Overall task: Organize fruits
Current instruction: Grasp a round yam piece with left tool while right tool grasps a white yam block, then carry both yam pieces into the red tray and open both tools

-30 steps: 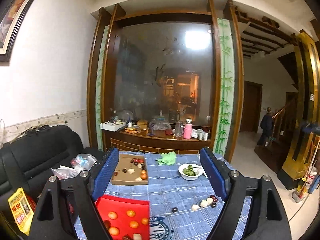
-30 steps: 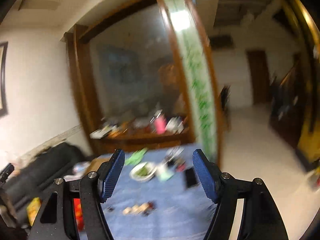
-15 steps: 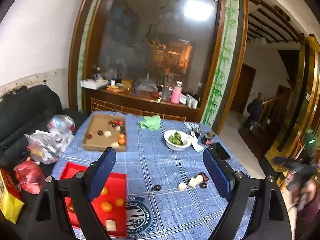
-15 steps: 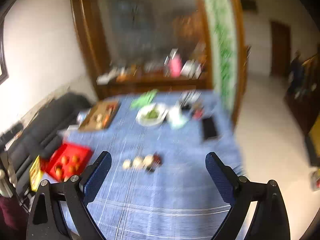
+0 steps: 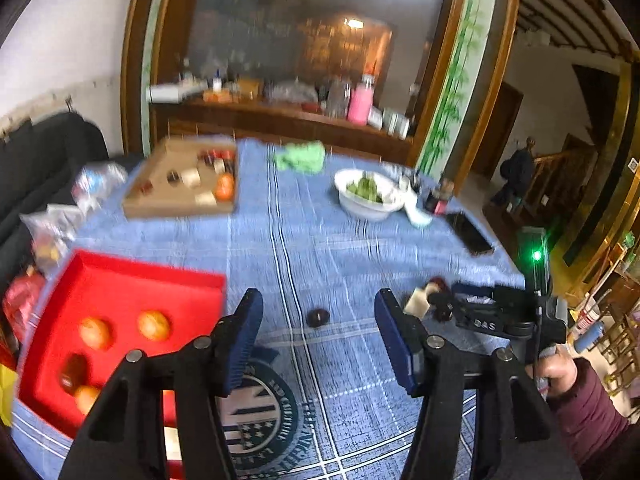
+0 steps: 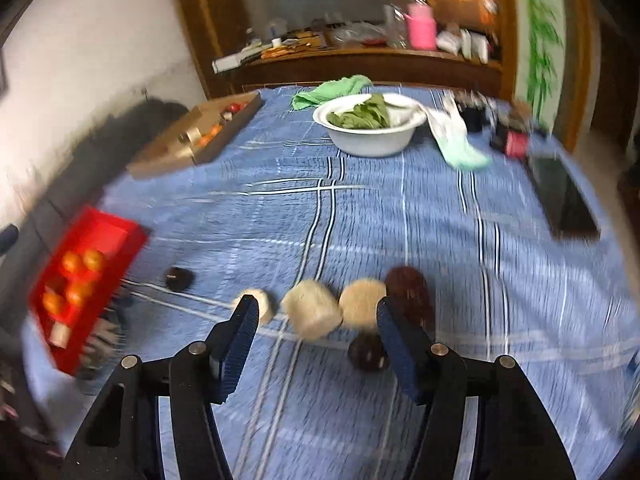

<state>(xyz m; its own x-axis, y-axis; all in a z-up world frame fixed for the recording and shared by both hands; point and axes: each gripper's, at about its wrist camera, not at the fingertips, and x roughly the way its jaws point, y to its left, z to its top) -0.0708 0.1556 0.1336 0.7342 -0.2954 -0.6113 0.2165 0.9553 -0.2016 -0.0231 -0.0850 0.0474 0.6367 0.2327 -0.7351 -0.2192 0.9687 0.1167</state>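
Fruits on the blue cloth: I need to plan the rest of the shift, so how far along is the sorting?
Partly done: the red tray and the cardboard tray hold fruit. Nothing is in hand; the left gripper and right gripper, both just narrowing, are empty. Left: the pale pieces and dark fruits by the right gripper, and one dark fruit apart.

- Tablecloth (image 6: 360,208): woven blue cloth, matt, with thin stripes.
- Red tray (image 5: 120,284): smooth plastic.
- Brown tray (image 5: 168,196): matt cardboard.
- Bowl (image 6: 372,136): glossy white.
- Pale fruit pieces (image 6: 312,316): rough and matt.
- Fingers (image 6: 236,340): ribbed blue pads on black plastic.
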